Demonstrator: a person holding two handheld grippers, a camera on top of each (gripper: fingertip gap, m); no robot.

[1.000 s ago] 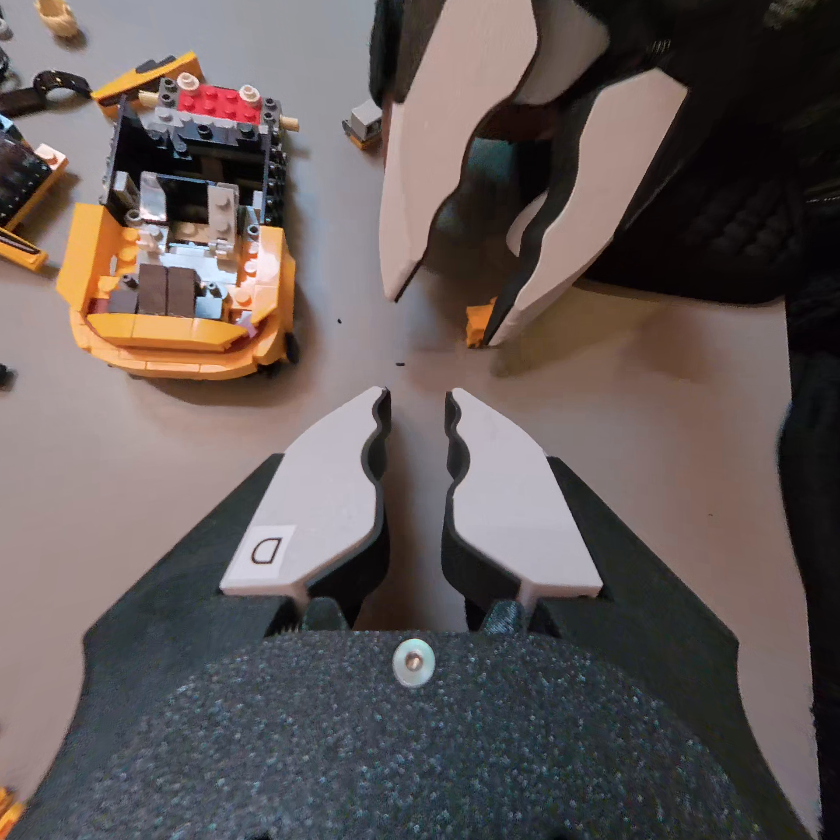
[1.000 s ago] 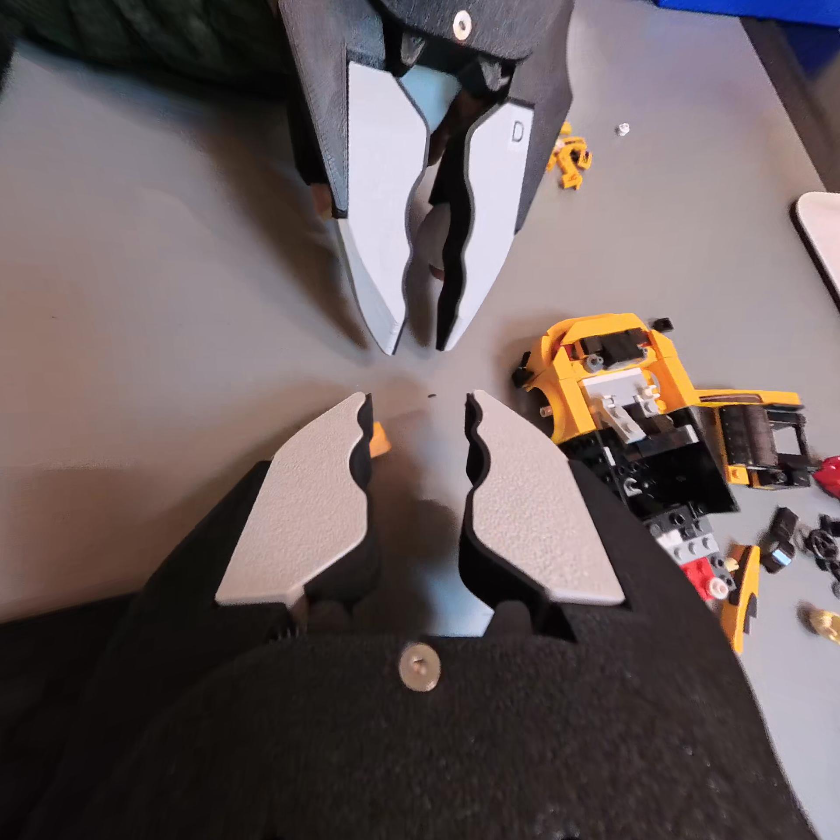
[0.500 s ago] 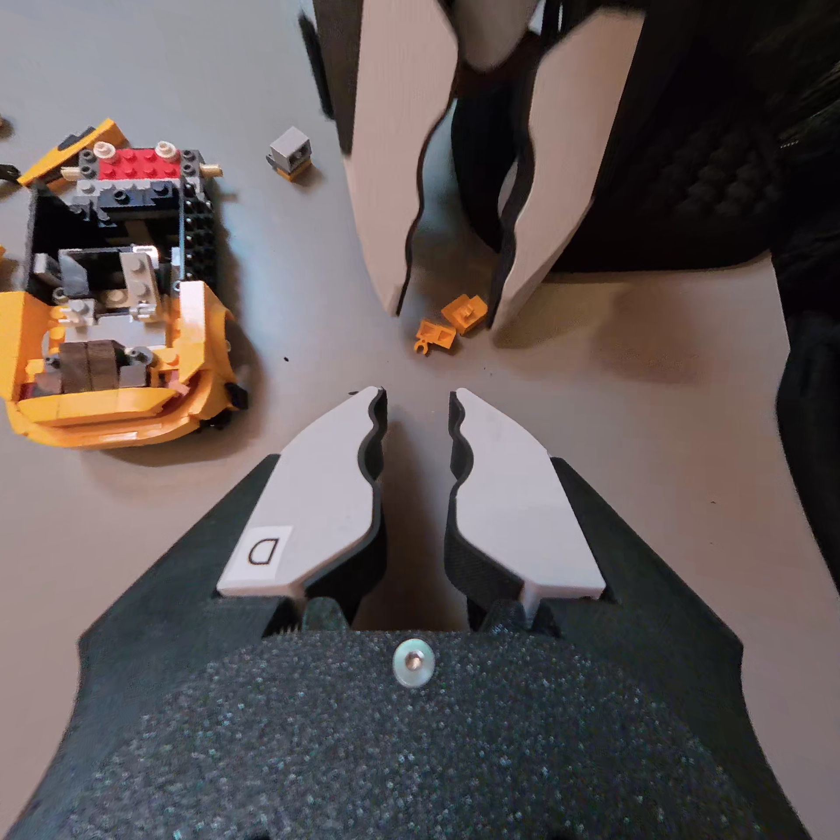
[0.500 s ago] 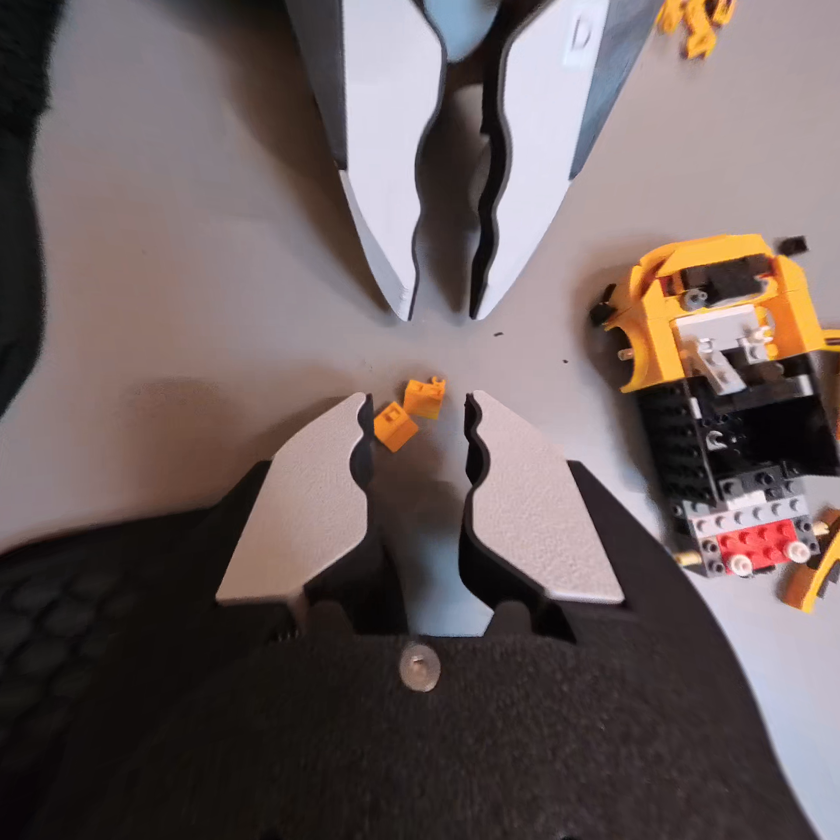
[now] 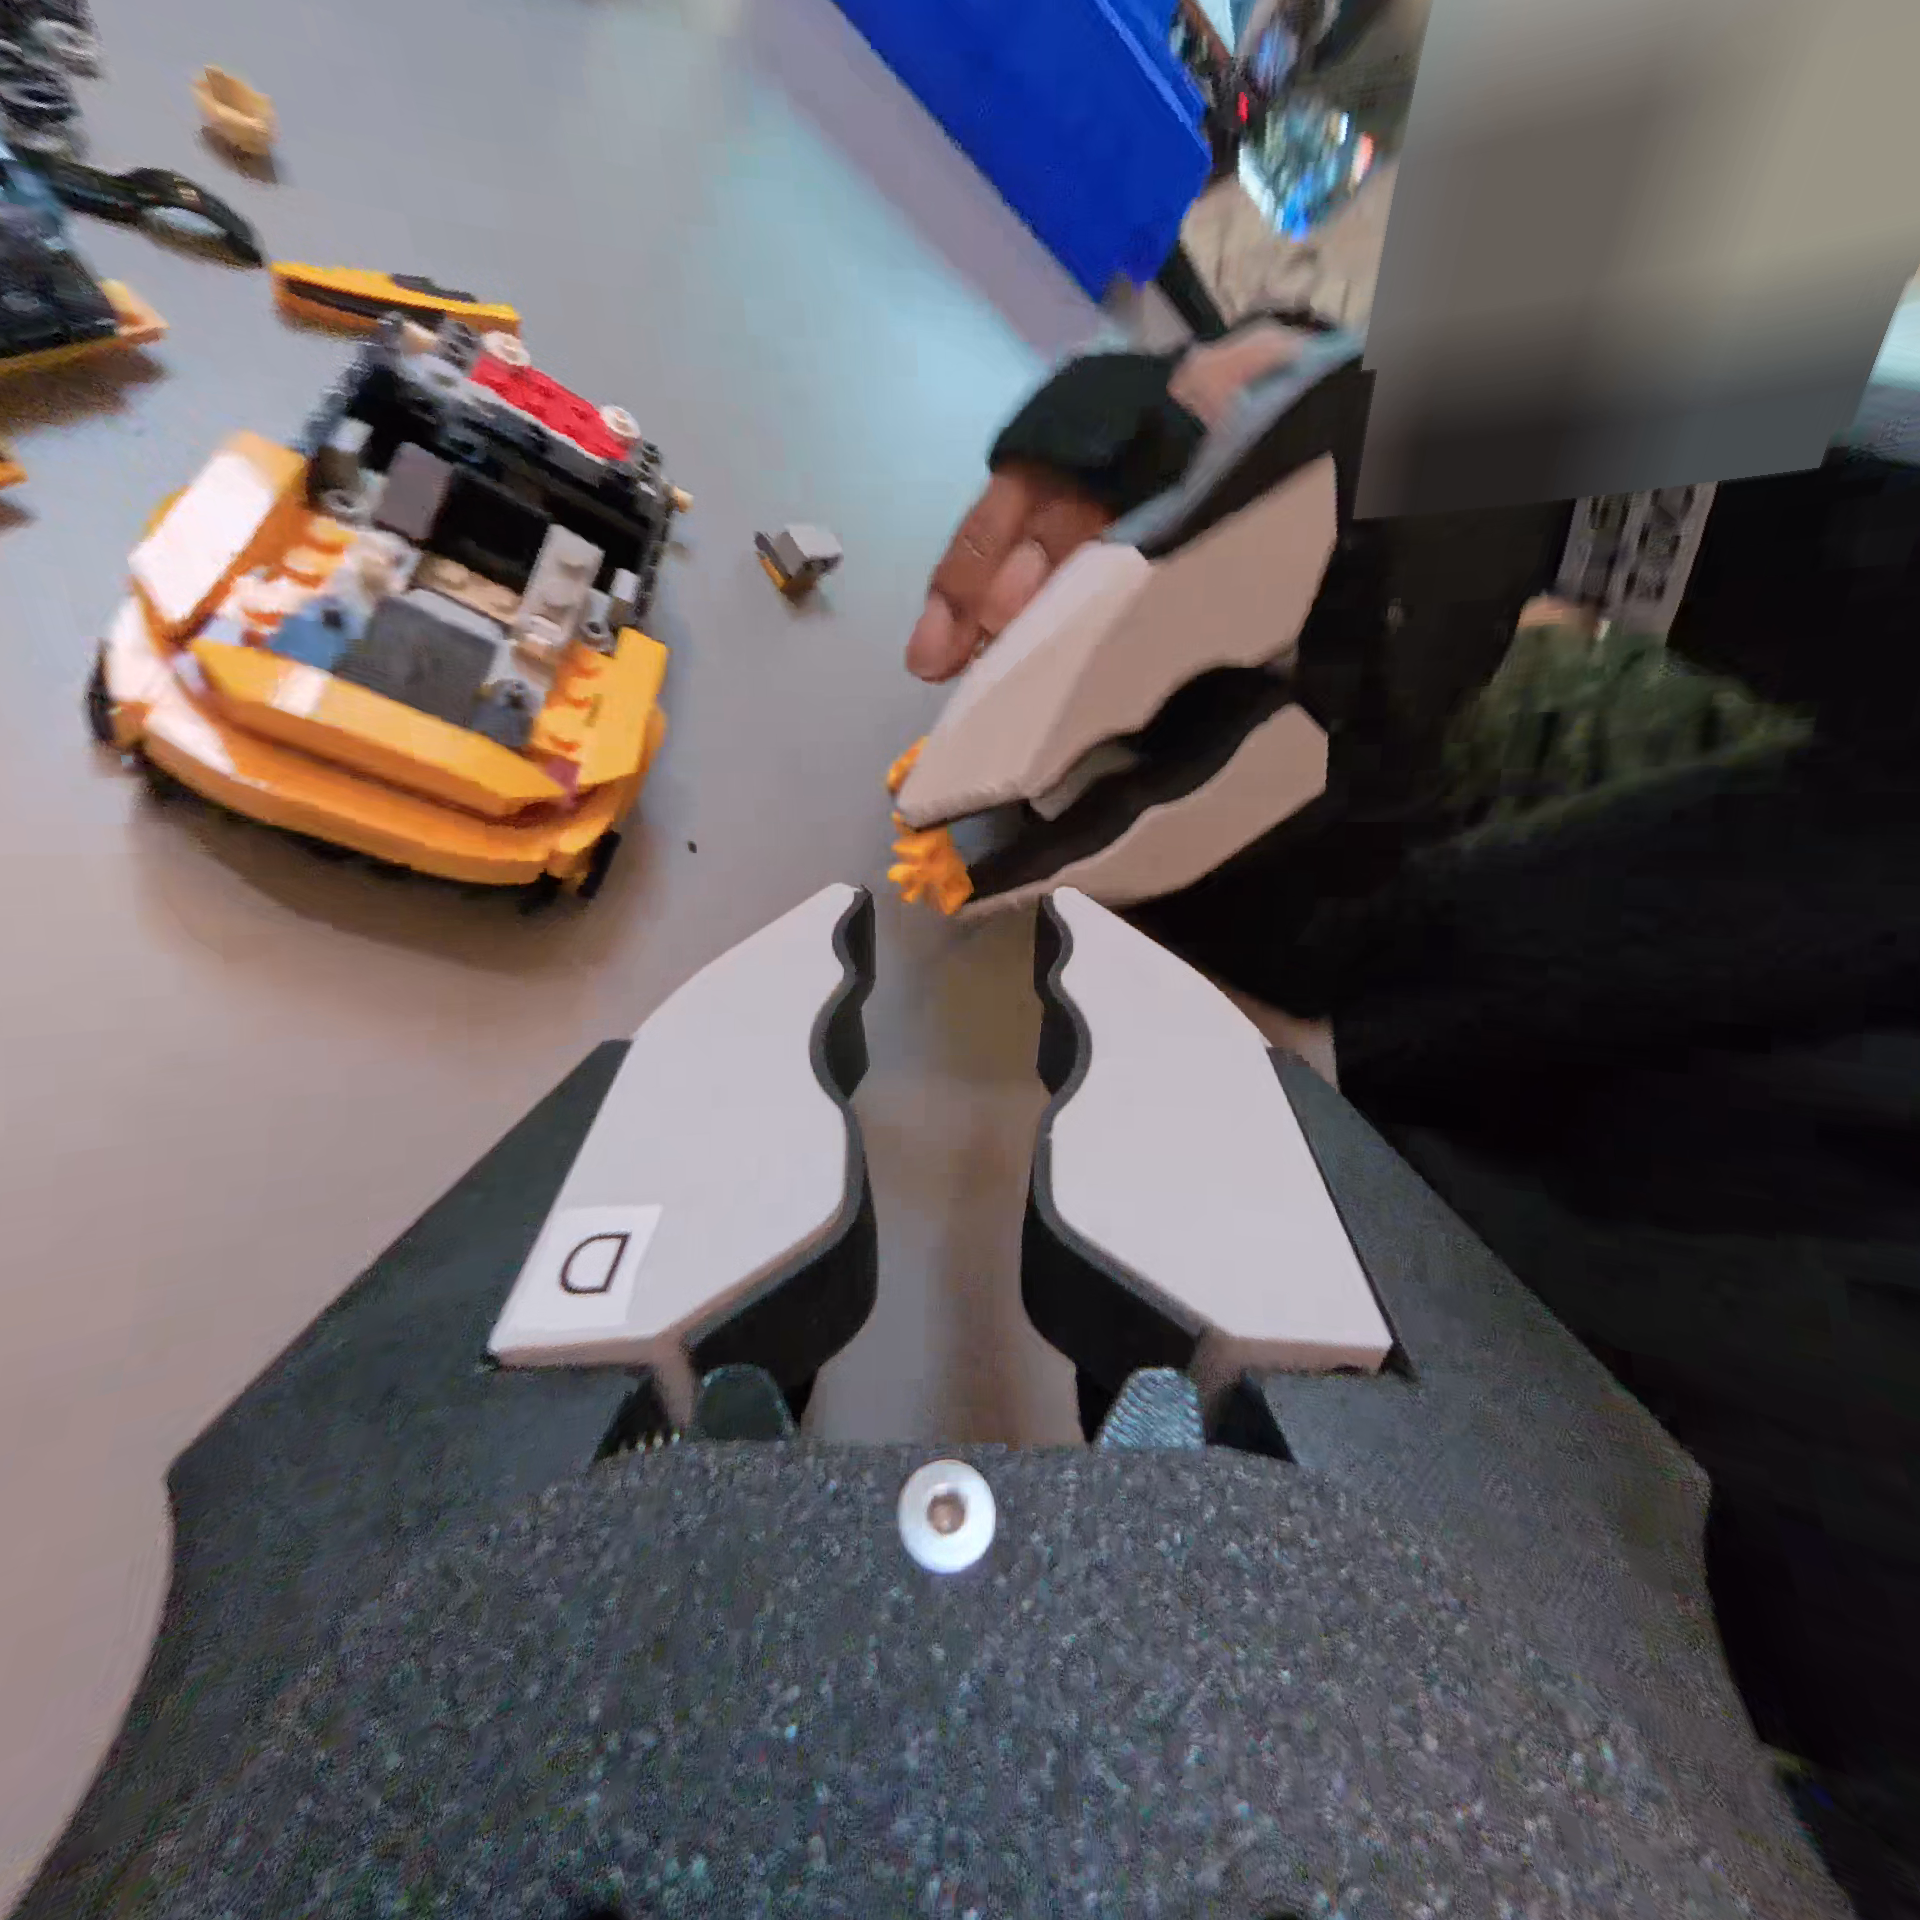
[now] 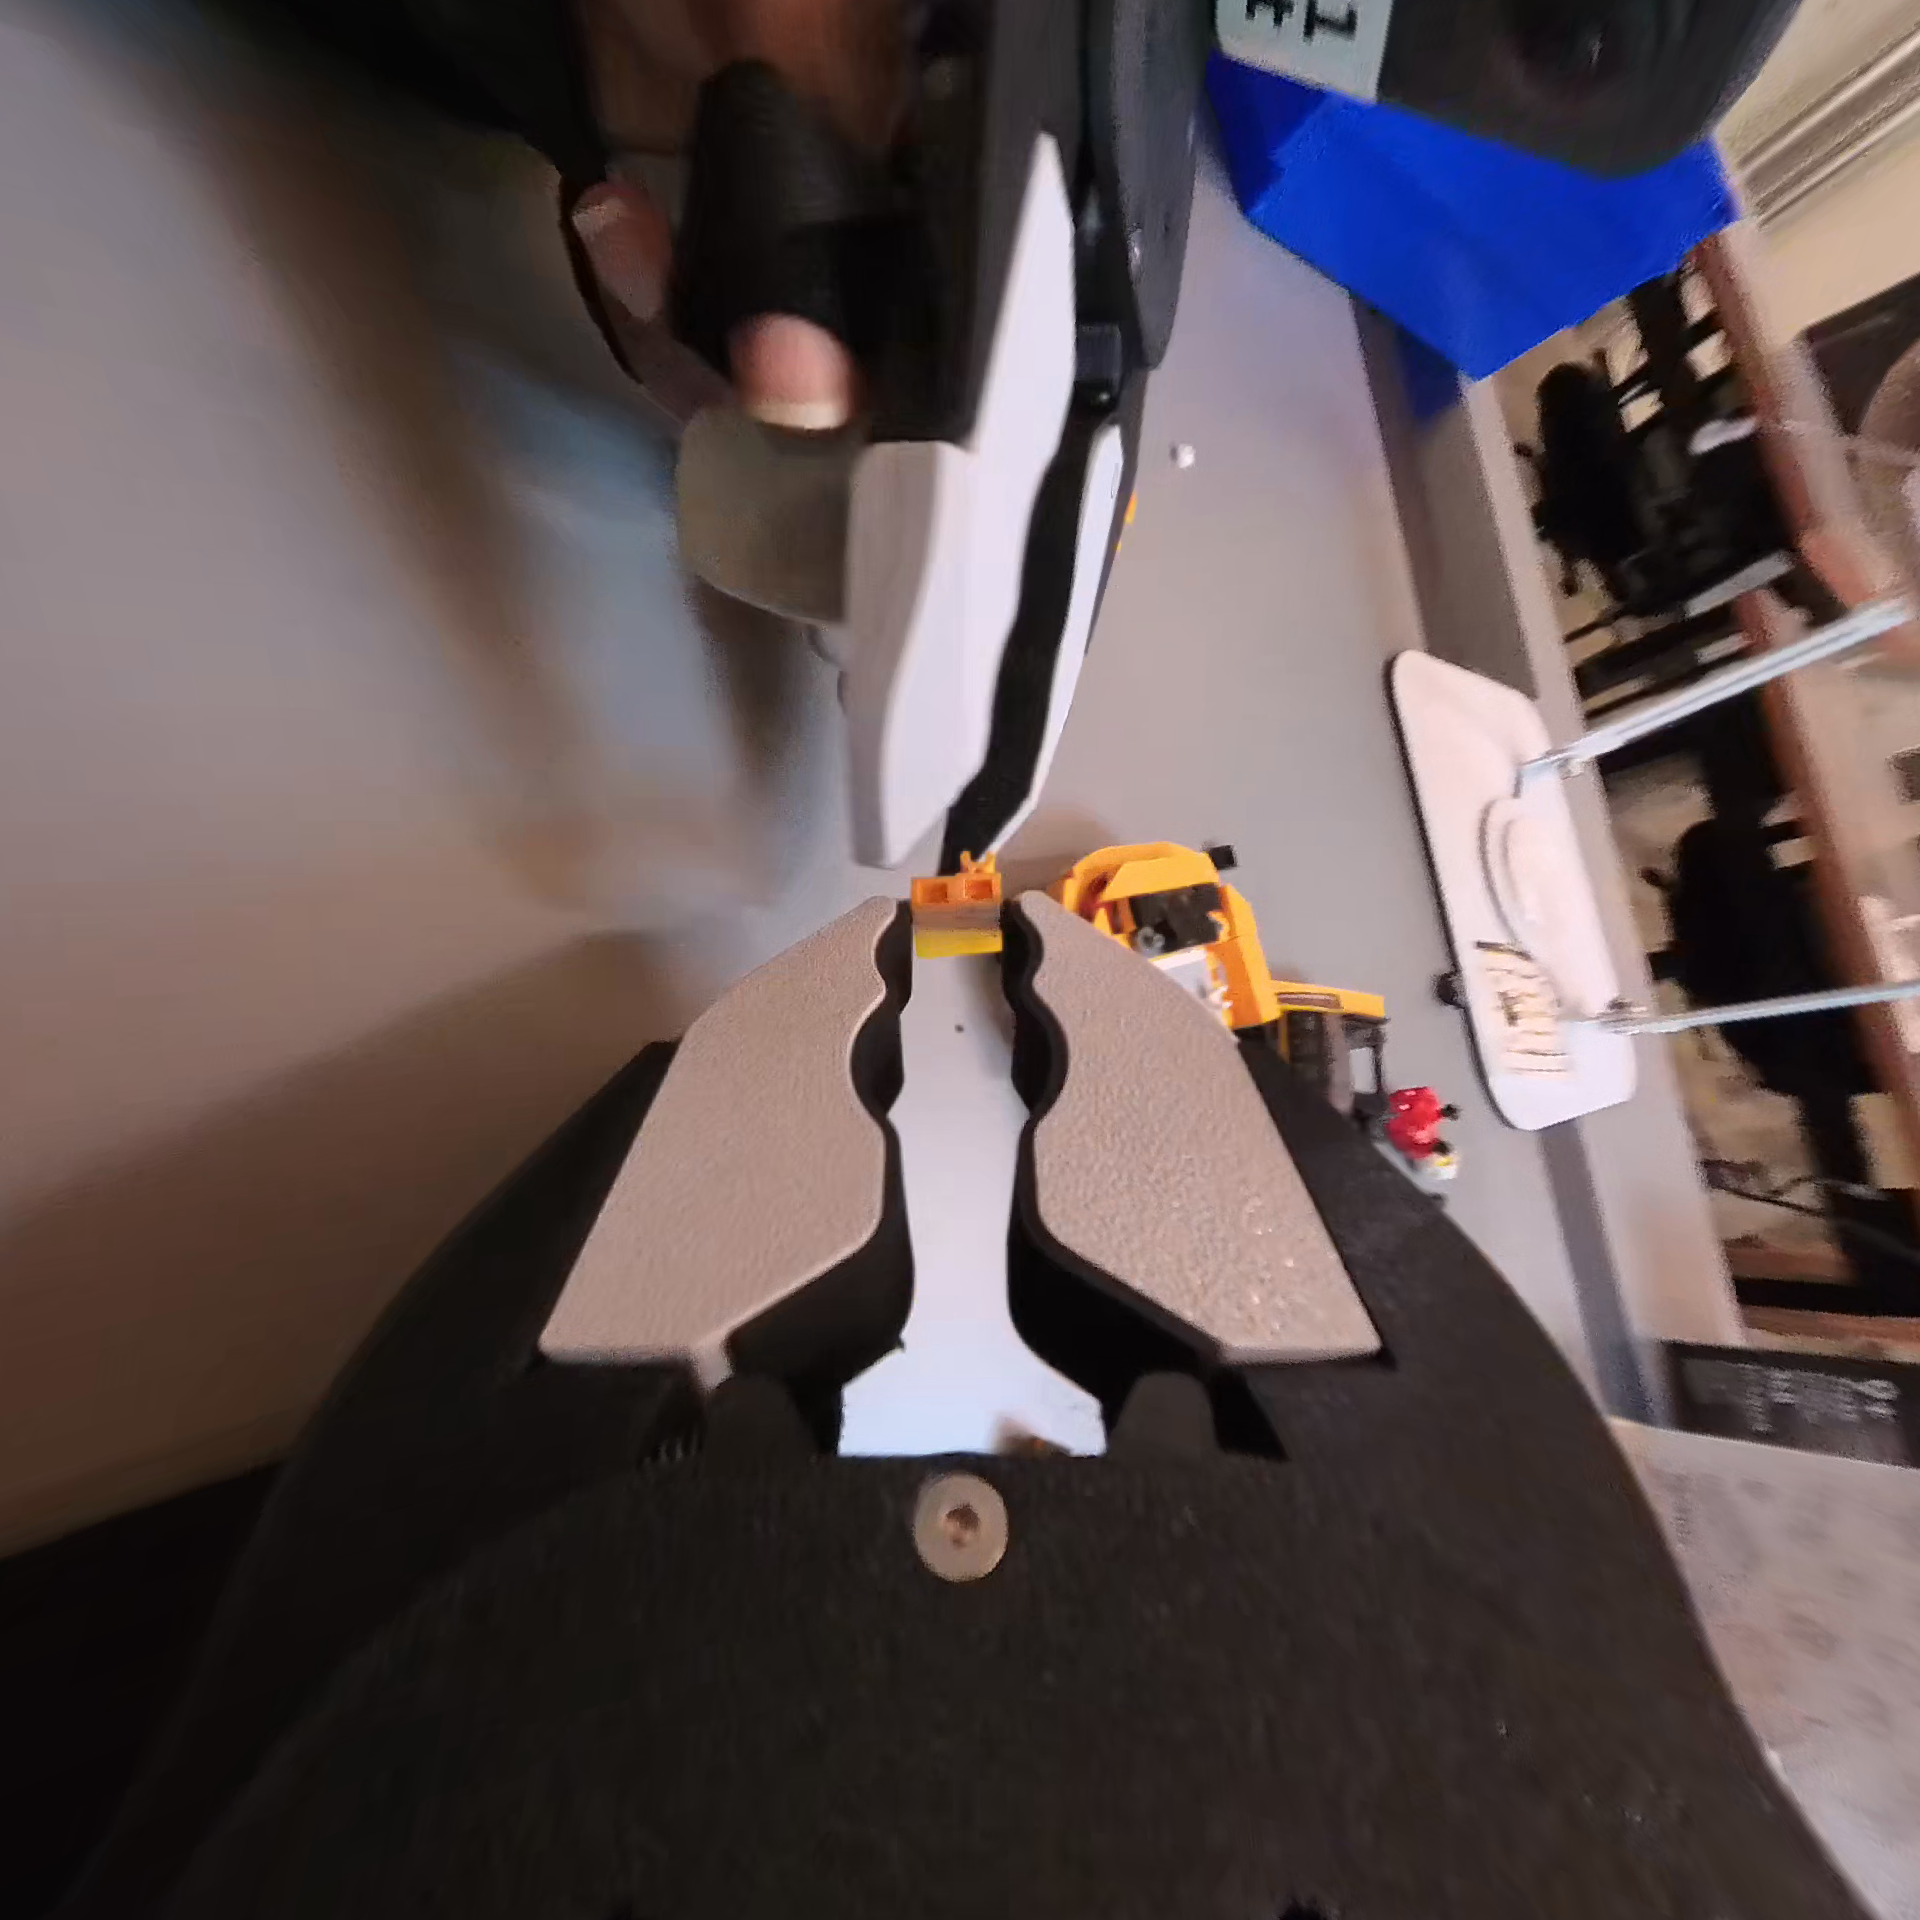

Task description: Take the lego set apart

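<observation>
The partly stripped orange lego car (image 5: 384, 665) sits on the grey table (image 5: 727, 312), left of both grippers. It also shows in the right wrist view (image 6: 1195, 925). My right gripper (image 6: 956, 914) is shut on a small orange lego piece (image 6: 956, 896) and holds it above the table. In the left wrist view that gripper (image 5: 948, 850) comes in from the right with the orange piece (image 5: 920, 868) at its tips. My left gripper (image 5: 951, 914) is open and empty, its tips just short of the piece. It points down at the piece in the right wrist view (image 6: 945, 842).
A small grey brick (image 5: 798, 551) lies right of the car. Loose orange and black parts (image 5: 395, 296) lie behind it. A blue box (image 5: 1039, 135) stands at the far edge. A white tray (image 6: 1507, 883) and a red piece (image 6: 1418, 1117) lie beyond the car. Both grippers' tips are close together, under 4 cm apart.
Two small orange pieces lay on the table between the grippers. My right gripper has closed on an orange piece and lifted it. Both grippers have tilted up, and the left jaws have opened slightly.
</observation>
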